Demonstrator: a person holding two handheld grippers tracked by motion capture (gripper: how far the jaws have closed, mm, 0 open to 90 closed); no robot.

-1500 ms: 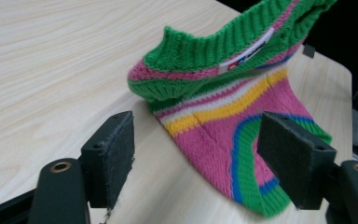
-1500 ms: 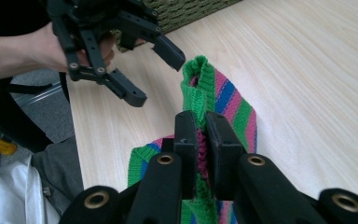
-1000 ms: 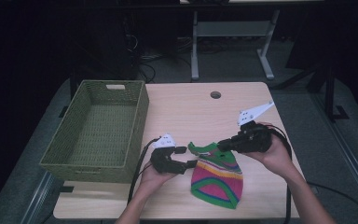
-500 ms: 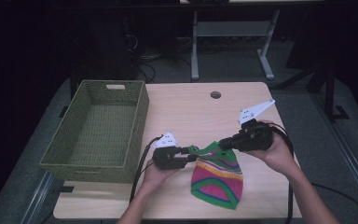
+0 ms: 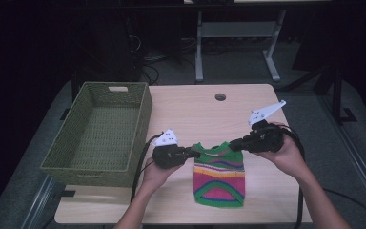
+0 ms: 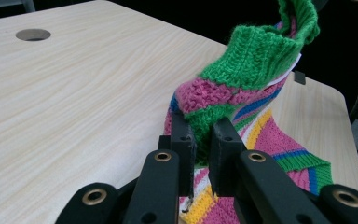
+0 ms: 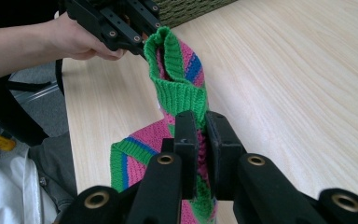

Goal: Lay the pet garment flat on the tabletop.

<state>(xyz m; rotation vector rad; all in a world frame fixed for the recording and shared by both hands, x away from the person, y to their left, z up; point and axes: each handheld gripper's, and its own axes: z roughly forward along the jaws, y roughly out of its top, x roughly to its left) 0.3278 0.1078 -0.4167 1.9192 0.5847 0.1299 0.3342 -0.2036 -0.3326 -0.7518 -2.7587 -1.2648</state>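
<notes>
A woven basket (image 5: 100,133) sits empty well to the left of both tongs, its long axis running away from the person. Just right of it, the left tongs (image 5: 194,152) pinch one top corner of a small striped sweater (image 5: 219,176); in the left gripper view the jaws are pressed onto the green ribbed edge (image 6: 223,126), the knit rising beyond them. The sweater hangs between the two tongs, its neckline stretched from one to the other across the bench (image 5: 195,109), its striped body trailing toward the person and resting flat on the wood. Farther right, the right tongs (image 5: 233,143) pinch the opposite top corner; the right gripper view shows dark jaws closed on pink and green knit (image 7: 177,88), with the other hand (image 7: 74,42) and its tool beyond. The left hand is the nearer one to the basket, so any carry toward it would likely run leftward, led by that side. The sweater's hem looks set to drag along the bench unless both tongs lift together.
</notes>
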